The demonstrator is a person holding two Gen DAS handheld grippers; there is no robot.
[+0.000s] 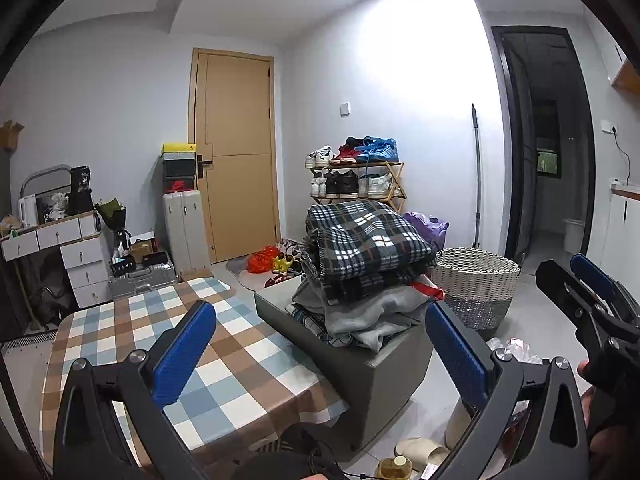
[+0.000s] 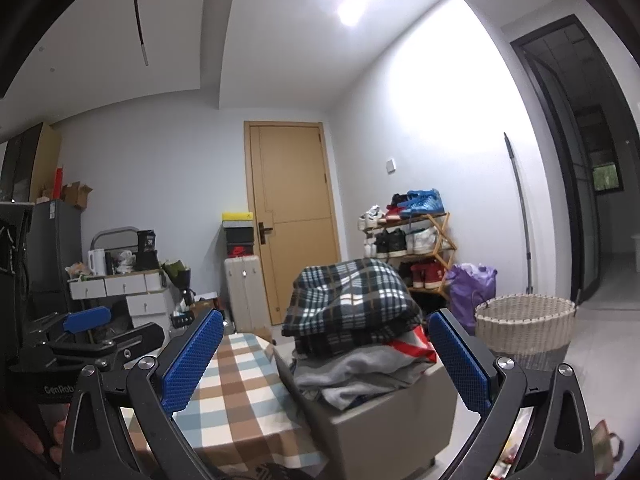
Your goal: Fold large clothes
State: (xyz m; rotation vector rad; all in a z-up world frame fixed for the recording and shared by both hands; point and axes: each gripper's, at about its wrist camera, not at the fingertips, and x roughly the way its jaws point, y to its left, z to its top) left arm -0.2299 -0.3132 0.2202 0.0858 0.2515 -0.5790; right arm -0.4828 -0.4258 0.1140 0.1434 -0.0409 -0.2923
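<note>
1. My left gripper (image 1: 320,344) hangs in the air with its jaws spread wide and nothing between them. Its blue pads (image 1: 184,354) frame the checked tablecloth (image 1: 120,320) and the clothes ahead.
2. My right gripper (image 2: 326,360) is likewise held up with its jaws wide apart and empty. From the left wrist view I see it off to the right, above the floor.
3. The clothes sit in a pile (image 1: 360,276) on top of a grey box (image 1: 376,376) that stands just beside the table's right edge.
4. A folded plaid blanket (image 1: 364,240) lies on top of the pile, with grey garments (image 1: 372,312) and a bit of red fabric (image 1: 430,290) under it.
5. Neither gripper touches the pile; both are near it and aimed toward it.
6. A woven basket (image 1: 476,284) stands on the floor to the right of the box.
7. Behind the pile I see a shoe rack (image 1: 356,176), a purple bag (image 1: 426,224) and a wooden door (image 1: 236,148).
8. The tablecloth in front of me looks bare.
</note>
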